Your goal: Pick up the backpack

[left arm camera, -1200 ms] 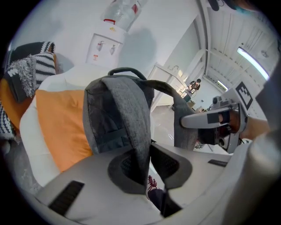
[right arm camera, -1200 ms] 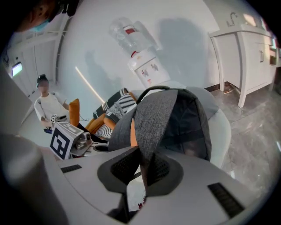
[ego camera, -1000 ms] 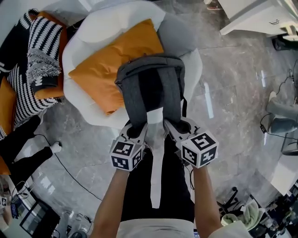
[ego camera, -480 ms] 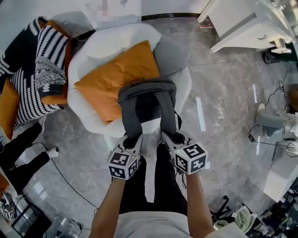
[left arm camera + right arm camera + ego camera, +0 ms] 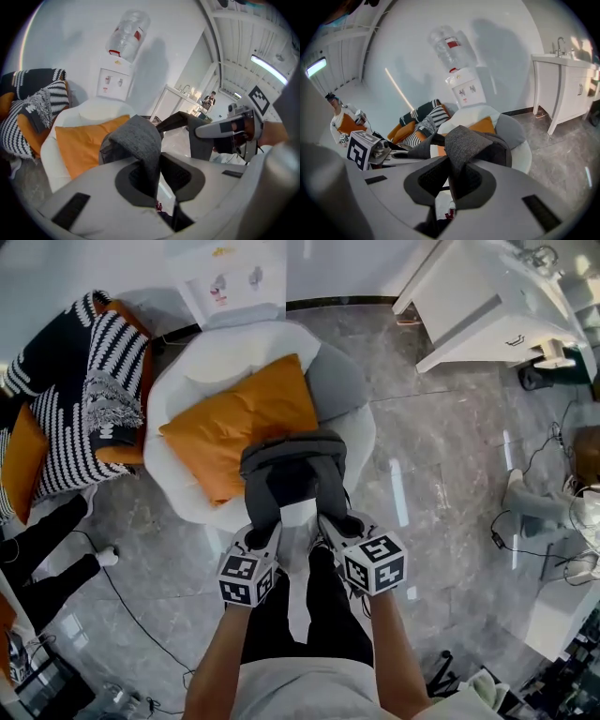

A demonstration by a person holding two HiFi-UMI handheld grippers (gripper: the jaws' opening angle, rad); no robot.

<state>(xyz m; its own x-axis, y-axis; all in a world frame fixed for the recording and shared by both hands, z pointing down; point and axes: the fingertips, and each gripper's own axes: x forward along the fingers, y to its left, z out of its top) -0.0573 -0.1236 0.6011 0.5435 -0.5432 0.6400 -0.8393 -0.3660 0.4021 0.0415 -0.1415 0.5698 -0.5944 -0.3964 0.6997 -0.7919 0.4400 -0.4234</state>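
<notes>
backpack: grey backpack (image 5: pixel 292 470) hangs by its two straps in front of the person, over the front edge of the chair (image 5: pixel 183 381), next to the orange cushion (image 5: pixel 234 418). Can't tell if its bottom is clear of the seat.
left hand-held gripper (image 5: pixel 262 535): clamped on the left strap (image 5: pixel 140 140), with the padded webbing folded between the pads.
right hand-held gripper (image 5: pixel 330 526): same, clamped on the right strap (image 5: pixel 464 140), nothing else in the jaws.
stiffness: soft fabric. The body sags and drapes, so expect it to fold and swing rather than hold its shape.
weight: looks light to moderate. The pack hangs fairly flat and the straps aren't pulled thin, but that's a guess.
surface: coarse woven cloth over padding. It compresses under the pads and should grip well. Not slippery, not fragile.
where to hold: the straps as now, one per side, bitten across the full pad width. A top handle isn't visible from here.
risk: a folded strap can creep through the pads if the load swings. Hold both sides at the same height and lift smoothly.
</notes>
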